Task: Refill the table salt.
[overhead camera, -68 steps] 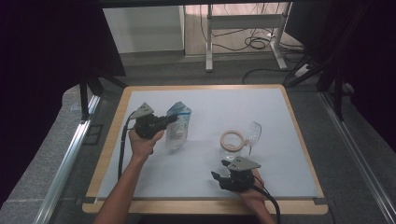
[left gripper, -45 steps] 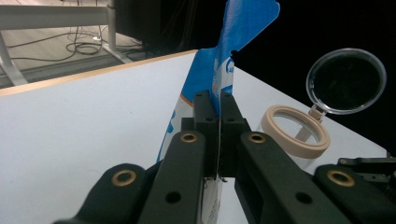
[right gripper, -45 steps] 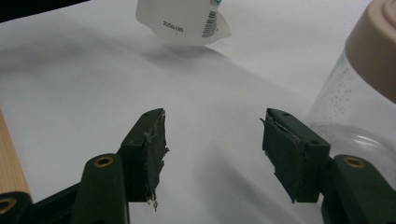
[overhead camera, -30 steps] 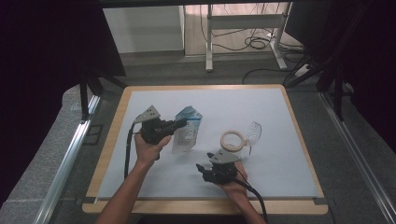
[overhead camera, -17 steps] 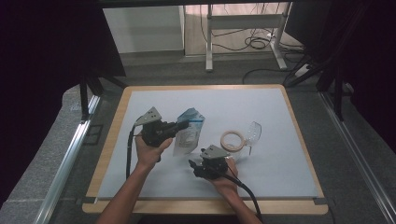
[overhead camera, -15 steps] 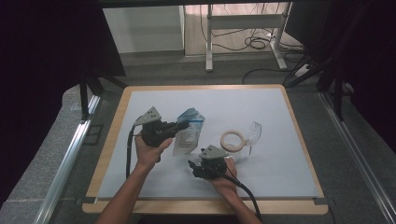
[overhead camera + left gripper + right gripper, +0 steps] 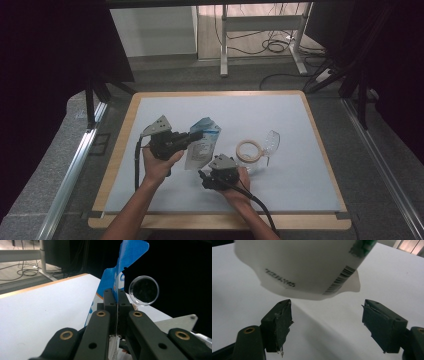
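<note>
Beside the tape ring, left tongs pinch the pouch; right tongs, just opening, gape empty beneath its barcode.

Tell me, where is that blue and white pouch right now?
In the high view the pouch hangs left of centre over the white mat, pinched by the left claw, with the tape ring to its right.

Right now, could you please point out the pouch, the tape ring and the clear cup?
pouch (image 7: 202, 146), high view, its printed front.
tape ring (image 7: 248, 150), high view, its band.
clear cup (image 7: 272, 142), high view, its rim.
</note>
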`<state>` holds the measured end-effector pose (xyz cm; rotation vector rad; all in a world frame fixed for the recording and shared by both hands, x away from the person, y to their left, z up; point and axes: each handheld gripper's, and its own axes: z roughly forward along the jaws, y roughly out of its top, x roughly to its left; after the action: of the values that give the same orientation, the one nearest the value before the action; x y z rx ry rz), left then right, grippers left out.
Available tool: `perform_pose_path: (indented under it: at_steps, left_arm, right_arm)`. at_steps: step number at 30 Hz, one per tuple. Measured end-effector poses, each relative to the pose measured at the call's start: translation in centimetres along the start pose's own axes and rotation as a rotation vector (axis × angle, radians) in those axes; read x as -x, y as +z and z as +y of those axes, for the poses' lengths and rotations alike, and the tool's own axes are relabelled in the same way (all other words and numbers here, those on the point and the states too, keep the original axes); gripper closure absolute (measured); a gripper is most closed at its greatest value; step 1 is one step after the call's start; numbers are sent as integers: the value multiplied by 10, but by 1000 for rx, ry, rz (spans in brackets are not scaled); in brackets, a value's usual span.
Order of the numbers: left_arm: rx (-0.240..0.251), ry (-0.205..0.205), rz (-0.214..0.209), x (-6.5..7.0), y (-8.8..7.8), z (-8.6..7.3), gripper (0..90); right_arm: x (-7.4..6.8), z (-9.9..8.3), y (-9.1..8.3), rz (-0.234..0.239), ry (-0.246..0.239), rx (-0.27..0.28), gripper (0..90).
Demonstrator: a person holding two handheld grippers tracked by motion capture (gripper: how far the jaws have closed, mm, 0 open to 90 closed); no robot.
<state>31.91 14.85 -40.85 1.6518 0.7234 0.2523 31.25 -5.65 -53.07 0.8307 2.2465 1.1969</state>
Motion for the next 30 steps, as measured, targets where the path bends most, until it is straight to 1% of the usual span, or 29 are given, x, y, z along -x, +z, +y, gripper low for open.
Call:
perform_pose_path:
  at_steps: [2, 4, 7, 9, 10, 11, 13, 15, 16, 18, 21, 23, 27, 29, 30]
  left_arm:
    - [3, 1, -15, 3, -1, 2, 900]
    - [5, 3, -23, 5, -1, 4, 899]
    - [-3, 4, -38, 9, 0, 6, 899]
    - [-12, 18, -42, 12, 1, 7, 899]
    - [-12, 19, -43, 13, 2, 7, 899]
    - [-13, 20, -42, 13, 3, 8, 899]
    - [-14, 19, -42, 12, 5, 9, 899]
    - [-14, 8, -48, 10, 9, 9, 899]
    - [-15, 7, -48, 10, 11, 10, 899]
    - [-20, 9, -48, 9, 15, 10, 899]
    - [-28, 5, -46, 7, 22, 10, 899]
    - [-30, -6, -56, 6, 26, 10, 899]
    - [-33, -29, -73, 4, 34, 10, 899]
    - [-38, -34, -77, 3, 38, 10, 900]
    - [-39, -35, -80, 3, 39, 10, 899]
  right_arm:
    - [0, 0, 0, 8, 5, 10, 244]
    - [0, 2, 0, 7, -7, 21, 244]
    - [0, 4, -2, 18, -15, 39, 245]
    - [1, 5, -3, 22, -21, 48, 247]
    - [1, 5, -4, 27, -28, 54, 258]
    - [1, 4, -5, 33, -45, 64, 289]
    - [-1, 4, -7, 36, -77, 73, 313]
    - [-1, 4, -7, 40, -75, 79, 333]
    - [-1, 3, -8, 56, -59, 80, 347]
    - [1, 2, -9, 71, -49, 80, 356]
    - [3, -1, -10, 85, -30, 70, 363]
    - [4, -2, -11, 95, -20, 64, 367]
    - [5, -5, -13, 93, -10, 60, 393]
    - [6, -6, -15, 96, -5, 59, 411]
    - [6, -6, -16, 106, 4, 63, 416]
